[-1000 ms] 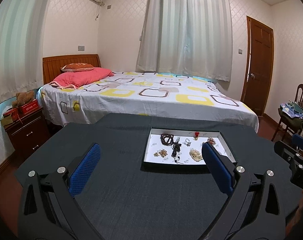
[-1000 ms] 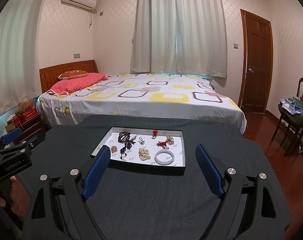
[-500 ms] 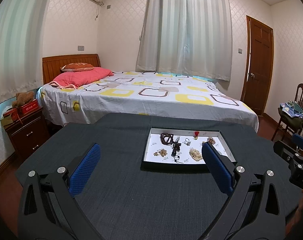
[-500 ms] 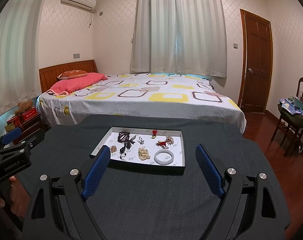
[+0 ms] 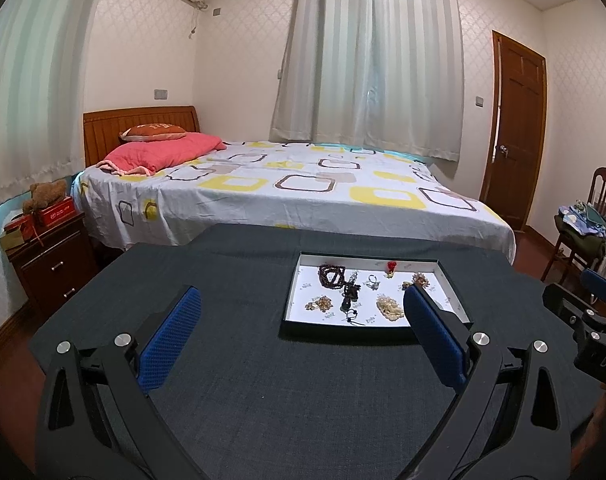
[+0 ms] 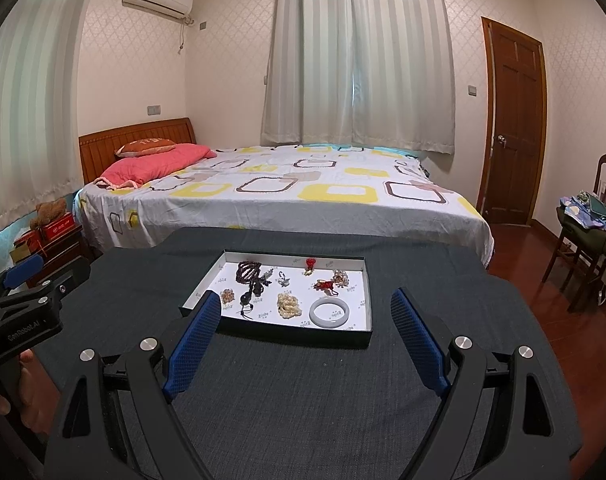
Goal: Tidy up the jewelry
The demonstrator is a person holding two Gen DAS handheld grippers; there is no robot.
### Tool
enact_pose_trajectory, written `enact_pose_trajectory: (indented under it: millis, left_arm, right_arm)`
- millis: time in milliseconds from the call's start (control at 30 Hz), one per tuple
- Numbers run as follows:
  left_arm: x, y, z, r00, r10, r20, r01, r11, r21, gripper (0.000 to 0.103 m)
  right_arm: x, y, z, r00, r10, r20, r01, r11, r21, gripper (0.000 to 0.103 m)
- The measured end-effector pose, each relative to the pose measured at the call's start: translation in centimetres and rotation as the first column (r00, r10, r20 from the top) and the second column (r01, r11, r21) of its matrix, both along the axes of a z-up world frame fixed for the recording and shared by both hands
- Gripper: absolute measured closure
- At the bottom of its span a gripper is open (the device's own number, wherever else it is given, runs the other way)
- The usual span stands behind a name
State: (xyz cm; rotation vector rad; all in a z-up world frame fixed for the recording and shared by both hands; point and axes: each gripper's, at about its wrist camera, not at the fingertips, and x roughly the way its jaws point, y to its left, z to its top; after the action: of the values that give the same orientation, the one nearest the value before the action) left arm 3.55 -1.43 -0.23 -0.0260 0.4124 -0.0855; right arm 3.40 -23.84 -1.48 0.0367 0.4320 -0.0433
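Tools, left (image 5: 302, 309) and right (image 6: 305, 311), both released, hovering short of jewelry tray (image 6: 367, 292).

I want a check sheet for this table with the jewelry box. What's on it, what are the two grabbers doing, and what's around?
Surface: dark grey cloth-covered table, bare apart from the tray.
Job's things: shallow black tray with white lining holding a dark brown bead string, a cream pearl bunch, a pale white bangle, a red charm and small trinkets.
Clutter: nothing seen on the table.
Grippers: left gripper open, empty; right gripper open, empty; both short of the tray.
Cables: nothing seen on the table.
Surroundings: bed with yellow-patterned sheet, brown wooden door, wooden chair piled with clothes.
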Motion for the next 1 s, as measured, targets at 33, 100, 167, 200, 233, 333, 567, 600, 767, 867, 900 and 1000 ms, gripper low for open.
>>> enact_pose_trajectory:
  millis: [33, 100, 167, 200, 233, 333, 567, 600, 767, 867, 900, 1000]
  left_arm:
    - [0.0, 0.0, 0.0, 1.0, -0.001, 0.0, 0.001, 1.0, 0.0, 0.004]
    - [0.0, 0.0, 0.0, 1.0, 0.0, 0.0, 0.0, 1.0, -0.002, 0.004]
    - [0.0, 0.0, 0.0, 1.0, 0.002, 0.001, -0.002, 1.0, -0.002, 0.004]
    - [0.0, 0.0, 0.0, 1.0, 0.004, 0.001, -0.004, 1.0, -0.006, 0.004]
    - [0.0, 0.0, 0.0, 1.0, 0.006, 0.001, -0.006, 1.0, -0.008, 0.004]
    - [0.1, -0.1, 0.0, 1.0, 0.003, -0.007, -0.003, 1.0, -0.018, 0.004]
    - [0.3, -0.5, -0.1, 1.0, 0.0, -0.022, 0.0, 1.0, -0.004, 0.004]
    - [0.3, -0.4, -0.1, 1.0, -0.002, -0.022, 0.002, 1.0, -0.006, 0.004]
    - [0.7, -0.3, -0.3, 0.999, -0.021, -0.037, 0.019, 0.999, -0.031, 0.004]
    - [1.2, 0.2, -0.6, 0.997, -0.044, -0.061, 0.04, 0.996, -0.075, 0.004]
    - [1.3, 0.4, -0.8, 0.997, -0.047, -0.061, 0.041, 0.995, -0.092, 0.004]
    - [1.1, 0.8, -1.0, 0.999, -0.02, -0.045, 0.015, 0.995, -0.101, 0.004]
  right_arm:
    - [0.0, 0.0, 0.0, 1.0, -0.001, 0.001, 0.001, 1.0, 0.0, 0.019]
    - [0.0, 0.0, 0.0, 1.0, -0.001, 0.0, 0.001, 1.0, 0.001, 0.019]
    - [0.0, 0.0, 0.0, 1.0, -0.001, 0.001, 0.001, 1.0, 0.0, 0.019]
    - [0.0, 0.0, 0.0, 1.0, -0.001, 0.001, 0.001, 1.0, 0.0, 0.019]
    - [0.0, 0.0, 0.0, 1.0, 0.0, 0.0, 0.0, 1.0, 0.0, 0.019]
    - [0.0, 0.1, 0.0, 1.0, 0.0, 0.0, 0.0, 1.0, 0.0, 0.019]
    - [-0.1, 0.0, -0.6, 1.0, 0.002, -0.007, -0.002, 1.0, -0.002, 0.019]
    - [-0.2, 0.1, -0.7, 1.0, 0.002, -0.008, -0.002, 1.0, -0.002, 0.019]
    - [-0.2, 0.0, -0.7, 1.0, 0.001, -0.009, -0.001, 1.0, -0.002, 0.019]
    - [-0.2, 0.2, -1.0, 1.0, 0.0, -0.013, 0.0, 1.0, -0.001, 0.019]
    - [-0.2, 0.2, -1.1, 1.0, 0.0, -0.014, 0.0, 1.0, -0.001, 0.019]
    - [-0.3, 0.3, -1.1, 1.0, 0.001, -0.015, -0.001, 1.0, -0.001, 0.019]
